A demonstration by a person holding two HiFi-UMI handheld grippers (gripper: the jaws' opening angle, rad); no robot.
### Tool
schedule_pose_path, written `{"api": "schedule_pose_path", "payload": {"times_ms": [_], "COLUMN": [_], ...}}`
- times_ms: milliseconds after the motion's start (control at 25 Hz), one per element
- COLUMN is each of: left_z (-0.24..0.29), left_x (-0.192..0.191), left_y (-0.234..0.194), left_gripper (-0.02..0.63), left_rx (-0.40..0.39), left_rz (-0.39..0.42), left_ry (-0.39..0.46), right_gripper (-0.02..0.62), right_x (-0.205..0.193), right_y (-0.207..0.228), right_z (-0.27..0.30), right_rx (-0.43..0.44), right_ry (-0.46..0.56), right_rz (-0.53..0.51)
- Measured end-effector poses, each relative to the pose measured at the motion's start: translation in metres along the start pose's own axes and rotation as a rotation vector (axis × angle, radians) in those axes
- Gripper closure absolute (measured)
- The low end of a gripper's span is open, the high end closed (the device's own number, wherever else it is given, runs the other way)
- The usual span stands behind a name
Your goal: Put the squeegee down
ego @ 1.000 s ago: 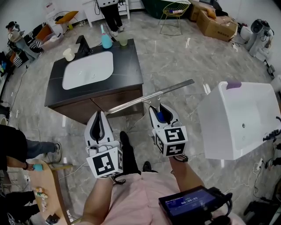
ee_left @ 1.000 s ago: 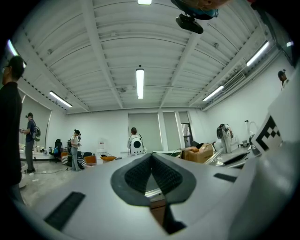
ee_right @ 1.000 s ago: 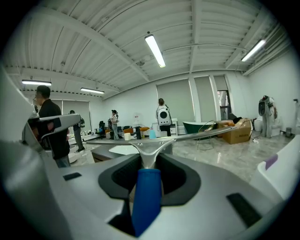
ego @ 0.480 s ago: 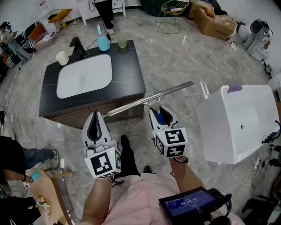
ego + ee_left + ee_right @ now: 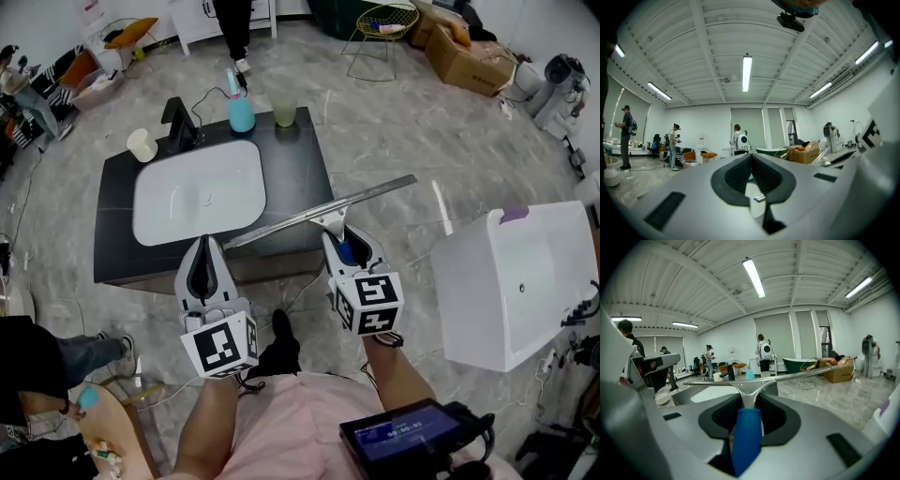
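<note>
Here, the right gripper (image 5: 341,244) clamped the blue plastic handle of the long metal-bladed squeegee (image 5: 319,211), carrying the blade crosswise near the front edge of the black vanity counter (image 5: 305,169), probably for a flat landing there. The left gripper (image 5: 205,248), jaws together and empty, hung beside it.

Both grippers now nearer the counter (image 5: 309,159)
Squeegee (image 5: 309,214) blade, prev. mostly over floor, now lies above counter's front-right corner; left gripper (image 5: 204,242) tip has reached the front edge (right gripper (image 5: 339,232) came fwd alongside).
</note>
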State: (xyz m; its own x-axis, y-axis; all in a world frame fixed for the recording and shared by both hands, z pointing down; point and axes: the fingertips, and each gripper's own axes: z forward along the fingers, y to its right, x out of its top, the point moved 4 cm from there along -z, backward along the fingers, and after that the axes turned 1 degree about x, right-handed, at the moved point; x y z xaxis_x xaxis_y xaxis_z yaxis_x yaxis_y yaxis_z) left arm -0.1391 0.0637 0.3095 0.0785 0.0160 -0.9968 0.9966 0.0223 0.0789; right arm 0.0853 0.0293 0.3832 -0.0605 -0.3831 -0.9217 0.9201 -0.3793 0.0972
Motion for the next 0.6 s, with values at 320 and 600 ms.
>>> {"api": "schedule_pose_path", "payload": {"times_ms": [320,600], "left_z": [0.067,0.096], "left_x": [0.018,0.016], "left_y": [-0.044,-0.065], "left_gripper": [0.597,0.597], "left_rx": [-0.023,-0.026], "left_rz": [0.018,-0.005], "left_ry": [0.059,0.07], "right_gripper": [0.474,0.474], "right_x": [0.059,0.083], "right_y": [-0.014,-0.029], "right_z": [0.064,0.089], "right_rx": [-0.03,-0.033], "right_ry": [0.065,0.085], "right_rz": [-0.017,-0.051]}}
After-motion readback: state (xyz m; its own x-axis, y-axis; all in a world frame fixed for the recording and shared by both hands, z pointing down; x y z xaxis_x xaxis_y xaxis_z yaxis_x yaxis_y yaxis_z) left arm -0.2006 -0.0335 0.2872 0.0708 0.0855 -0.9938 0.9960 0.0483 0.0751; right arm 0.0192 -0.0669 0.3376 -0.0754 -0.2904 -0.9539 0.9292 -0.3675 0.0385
